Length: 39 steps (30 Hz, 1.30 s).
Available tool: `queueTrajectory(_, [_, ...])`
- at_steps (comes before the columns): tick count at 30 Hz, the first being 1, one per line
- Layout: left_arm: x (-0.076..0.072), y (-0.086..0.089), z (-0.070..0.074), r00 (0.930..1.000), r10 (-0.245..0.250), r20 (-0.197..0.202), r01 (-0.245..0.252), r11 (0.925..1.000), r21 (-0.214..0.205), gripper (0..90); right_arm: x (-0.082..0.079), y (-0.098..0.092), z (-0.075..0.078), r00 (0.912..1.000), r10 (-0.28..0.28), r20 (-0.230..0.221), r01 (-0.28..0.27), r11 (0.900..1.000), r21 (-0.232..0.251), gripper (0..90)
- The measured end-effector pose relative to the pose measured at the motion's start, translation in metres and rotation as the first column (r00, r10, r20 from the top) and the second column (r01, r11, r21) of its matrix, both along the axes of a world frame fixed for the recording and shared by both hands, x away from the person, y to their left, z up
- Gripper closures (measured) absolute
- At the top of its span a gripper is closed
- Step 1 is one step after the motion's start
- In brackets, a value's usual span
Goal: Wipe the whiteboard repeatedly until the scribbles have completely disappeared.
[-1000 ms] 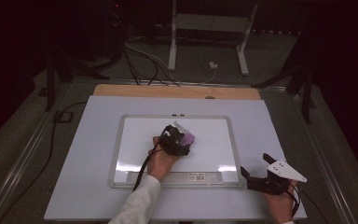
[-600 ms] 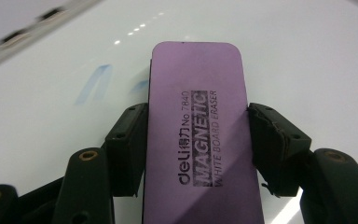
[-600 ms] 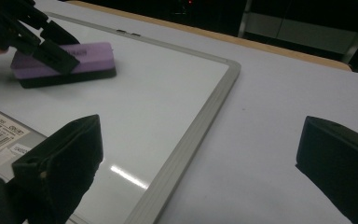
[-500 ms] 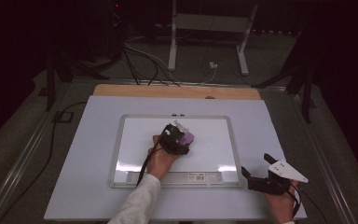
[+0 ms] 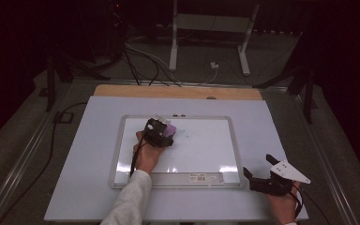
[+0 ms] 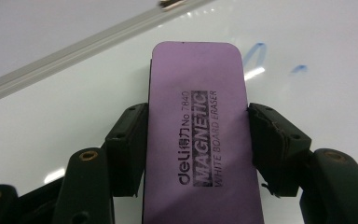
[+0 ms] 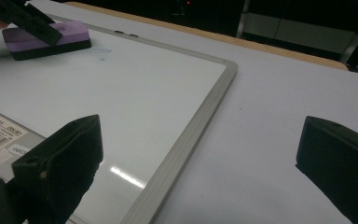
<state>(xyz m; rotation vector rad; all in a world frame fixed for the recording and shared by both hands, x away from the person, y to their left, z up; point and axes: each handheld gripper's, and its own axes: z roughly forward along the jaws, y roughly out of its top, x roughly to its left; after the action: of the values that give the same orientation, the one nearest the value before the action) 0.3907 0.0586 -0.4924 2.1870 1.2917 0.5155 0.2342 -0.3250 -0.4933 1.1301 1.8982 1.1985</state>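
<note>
The large white worktop (image 5: 89, 154), a pale sheet laid over a wooden board whose far edge shows as a tan strip (image 5: 178, 92), carries everything. In its middle lies a rectangular whiteboard with a grey metal frame (image 5: 236, 154), flat, with a barcode label on its near rail. No container stands on the worktop; the whiteboard's frame is the nearest thing to one, and inside it rests only the eraser.

The purple, flat-topped magnetic whiteboard eraser with a black felt base (image 6: 200, 130) sits on the whiteboard's far left part, felt side down on the white surface. The left tool (image 5: 161, 132) pinches it across its two long sides, the black pads pressed against the purple edges. Just past the eraser's far end, faint blue pen marks (image 6: 256, 53) remain on the board, with a smaller blue smudge to their right.

The right tool (image 5: 267, 176) rests at the near right corner of the worktop, just outside the whiteboard's frame and well apart from the eraser, its jaws spread wide with nothing between them.

Beyond the worktop the room is dark: a grey floor, black cables (image 5: 136, 61) trailing across it, and the white legs of a stand (image 5: 211, 42) at the far side.
</note>
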Motion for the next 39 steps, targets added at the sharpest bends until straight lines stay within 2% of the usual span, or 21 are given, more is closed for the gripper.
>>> queueTrajectory(4, [0.003,0.002,-0.001,0.9997,0.021,0.010,-0.021,0.9998,-0.005,42.1,0.000,0.001,0.000,1.0000,0.001,-0.001,-0.001,1.0000,-0.002,0.9])
queueTrajectory(8, [0.007,-0.001,-0.001,0.9995,0.031,0.010,-0.031,0.9995,0.007,42.1,0.000,0.001,0.000,1.0000,0.004,0.001,-0.004,1.0000,-0.003,0.9])
queueTrajectory(13, [0.011,-0.006,-0.001,0.9994,0.033,0.012,-0.033,0.9995,0.002,42.1,0.000,0.001,0.000,1.0000,0.004,0.000,-0.004,1.0000,-0.001,0.9])
queueTrajectory(16, [0.007,-0.014,-0.001,1.0000,-0.002,0.007,0.002,1.0000,-0.009,42.1,0.000,0.001,0.000,1.0000,0.005,-0.002,-0.005,1.0000,-0.002,0.9])
queueTrajectory(18, [0.001,-0.024,-0.001,0.9989,-0.045,0.010,0.045,0.9989,-0.010,42.1,0.001,0.002,-0.001,1.0000,0.007,-0.003,-0.007,1.0000,-0.005,0.9])
queueTrajectory(20, [-0.007,-0.036,-0.001,0.9954,-0.095,0.011,0.095,0.9952,-0.020,42.1,0.001,0.003,-0.001,1.0000,0.009,-0.002,-0.009,0.9999,-0.006,0.9])
queueTrajectory(23, [-0.016,-0.051,-0.002,0.9843,-0.175,0.016,0.176,0.9841,-0.026,42.1,0.001,0.003,-0.001,0.9999,0.010,-0.002,-0.010,0.9999,-0.007,0.9])
queueTrajectory(25, [-0.018,-0.056,-0.002,0.9792,-0.201,0.030,0.201,0.9793,-0.019,42.1,0.001,0.003,-0.001,0.9999,0.012,-0.002,-0.012,0.9999,-0.008,0.9])
queueTrajectory(27, [-0.015,-0.051,-0.003,0.9791,-0.203,0.015,0.204,0.9779,-0.048,42.2,0.001,0.003,-0.001,0.9999,0.012,-0.003,-0.012,0.9999,-0.010,0.9])
queueTrajectory(29, [-0.011,-0.045,-0.003,0.9861,-0.164,0.027,0.165,0.9859,-0.028,42.1,0.000,0.003,-0.001,0.9999,0.012,-0.002,-0.012,0.9999,-0.011,0.9])
queueTrajectory(31, [-0.005,-0.034,-0.003,0.9927,-0.119,0.022,0.120,0.9925,-0.027,42.1,0.000,0.003,-0.001,0.9999,0.010,-0.002,-0.010,0.9999,-0.008,0.9])
queueTrajectory(33, [0.001,-0.022,-0.002,0.9975,-0.065,0.029,0.065,0.9979,0.000,42.1,0.000,0.002,-0.001,1.0000,0.009,-0.002,-0.009,0.9999,-0.008,0.9])
queueTrajectory(35, [0.006,-0.009,-0.002,0.9993,-0.007,0.036,0.006,0.9998,0.018,42.2,0.000,0.002,-0.001,1.0000,0.009,-0.003,-0.009,0.9999,-0.006,0.9])
queueTrajectory(37, [0.011,0.003,-0.002,0.9978,0.054,0.037,-0.055,0.9984,0.017,42.2,0.001,0.002,-0.001,1.0000,0.009,-0.004,-0.009,0.9999,-0.008,0.9])
queueTrajectory(39, [0.014,0.008,-0.003,0.9962,0.081,0.030,-0.081,0.9967,0.002,42.2,0.001,0.003,-0.001,0.9999,0.010,-0.004,-0.010,0.9999,-0.010,0.9])
